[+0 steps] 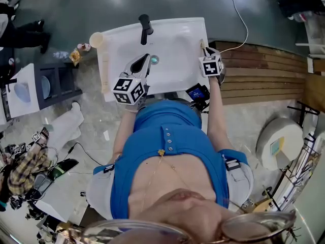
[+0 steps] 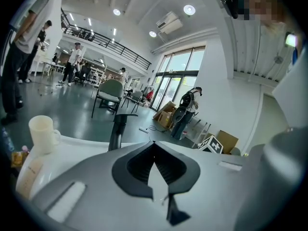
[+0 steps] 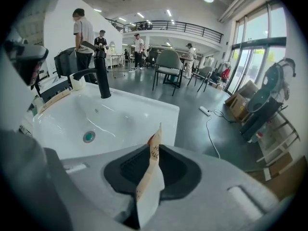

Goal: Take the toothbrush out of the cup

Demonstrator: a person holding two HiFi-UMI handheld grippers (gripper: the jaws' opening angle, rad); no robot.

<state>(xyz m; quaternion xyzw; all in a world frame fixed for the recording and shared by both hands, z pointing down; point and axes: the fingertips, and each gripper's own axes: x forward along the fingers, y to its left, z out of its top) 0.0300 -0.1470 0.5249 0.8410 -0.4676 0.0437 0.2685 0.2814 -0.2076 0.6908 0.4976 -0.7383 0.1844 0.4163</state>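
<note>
— Where do we stand?
— At a white sink (image 3: 120,112) with a black faucet (image 3: 101,73), in a big hall. It has a glossy grey floor (image 1: 66,4), a railed balcony (image 3: 173,28), tall glass doors (image 2: 175,83) and chairs (image 3: 168,64), with people well behind.

— What lies round the sink?
— Only the head view tells us. There are wooden slats (image 1: 264,70) to its right, a white cable (image 1: 244,19) on the floor beyond and clutter to its left.

— Where is the cup?
— The cup (image 2: 42,133) is cream and stands upright at the sink's back left corner. A long tan box (image 1: 104,67) lies along the left rim just beside it.

— And the toothbrush?
— We take the toothbrush (image 3: 150,182) to be the thin strip in a tan-and-white paper sleeve. The right gripper (image 3: 155,150) has its jaws clamped on it, over the sink's right rim, well apart from the cup.

— Can we read any writing?
— There are dark handwritten marks on the sleeve, too small for us to read. The cubes bear black-and-white square markers.

— What about the left gripper?
— The left gripper (image 2: 154,146) hangs over the basin with its pads pressed together on nothing.

— Do the views differ?
— The sleeve's marks show only in the right gripper view, and the head view gives us just a tan sliver there. The left gripper view shows the cup from the side, with the right gripper's cube past its own jaws
</note>
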